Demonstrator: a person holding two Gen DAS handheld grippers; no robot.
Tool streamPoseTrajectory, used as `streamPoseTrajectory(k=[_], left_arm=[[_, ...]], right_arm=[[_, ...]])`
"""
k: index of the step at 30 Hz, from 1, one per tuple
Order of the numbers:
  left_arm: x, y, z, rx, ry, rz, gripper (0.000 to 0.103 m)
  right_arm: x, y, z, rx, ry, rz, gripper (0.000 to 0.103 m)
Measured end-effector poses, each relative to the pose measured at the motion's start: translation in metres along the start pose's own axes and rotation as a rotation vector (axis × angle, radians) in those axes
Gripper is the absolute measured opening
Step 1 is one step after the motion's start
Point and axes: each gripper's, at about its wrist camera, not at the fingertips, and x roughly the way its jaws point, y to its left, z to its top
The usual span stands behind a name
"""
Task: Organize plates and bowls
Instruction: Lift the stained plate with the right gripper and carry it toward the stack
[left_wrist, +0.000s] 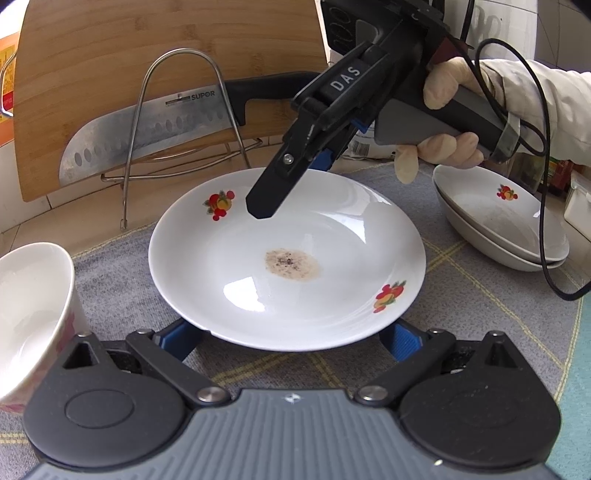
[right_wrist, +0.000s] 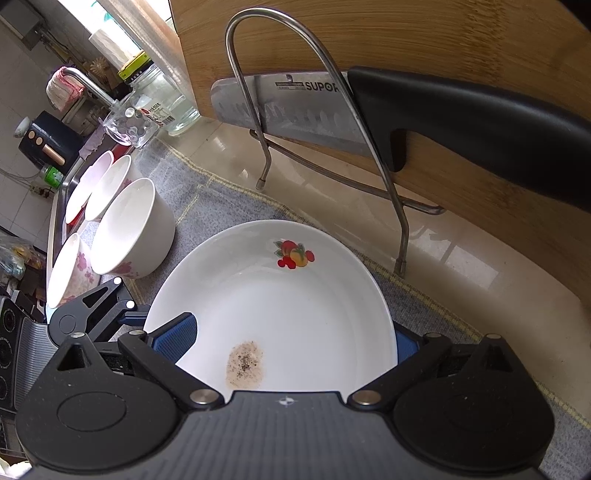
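Both grippers, left (left_wrist: 291, 334) and right (right_wrist: 291, 328), spread wide around the stained white fruit-print plate (left_wrist: 288, 258), still unstacked; two matching plates (left_wrist: 506, 221) already nest, flowered white bowls (right_wrist: 129, 229) loose.

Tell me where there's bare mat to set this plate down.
Bare mat lies between the held plate and the stacked plates on the right. Left is crowded with bowls; behind stands the knife rack.
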Motion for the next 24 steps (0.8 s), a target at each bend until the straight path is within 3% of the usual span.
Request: streamPoseTrajectory(k=[24], left_arm=[[-0.03,-0.017,-0.003,-0.005,0.006,-0.006,0.1]], right_arm=[[-0.013,0.025,-0.014,-0.001,-0.014,-0.006,0.103]])
